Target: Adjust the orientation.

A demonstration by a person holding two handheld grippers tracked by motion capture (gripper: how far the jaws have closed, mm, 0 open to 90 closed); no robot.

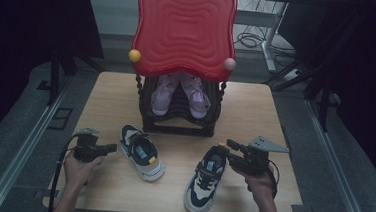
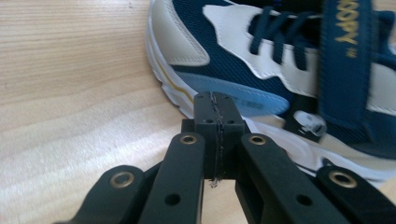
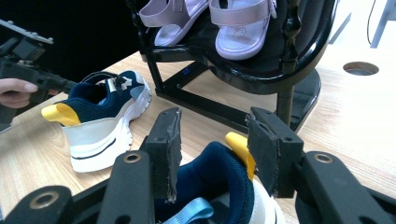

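Two navy-and-white sneakers lie on the wooden table (image 1: 256, 111). The left sneaker (image 1: 142, 155) (image 2: 280, 60) (image 3: 100, 121) points toward the front right. My left gripper (image 1: 114, 148) (image 2: 215, 112) is shut with nothing between its jaws, its tip right by that shoe's sole edge. The right sneaker (image 1: 203, 182) (image 3: 215, 177) has a yellow heel tab (image 3: 240, 147). My right gripper (image 1: 228, 148) (image 3: 219, 144) is open, one jaw on either side of this shoe's heel collar. Whether the pads touch the heel is unclear.
A black shoe rack (image 1: 177, 125) (image 3: 261, 70) stands at the back middle of the table under a red wavy top (image 1: 183, 30). Two pink sandals (image 1: 162, 96) (image 3: 243, 28) rest on its shelf. A round hole (image 3: 359, 68) is in the tabletop beside it.
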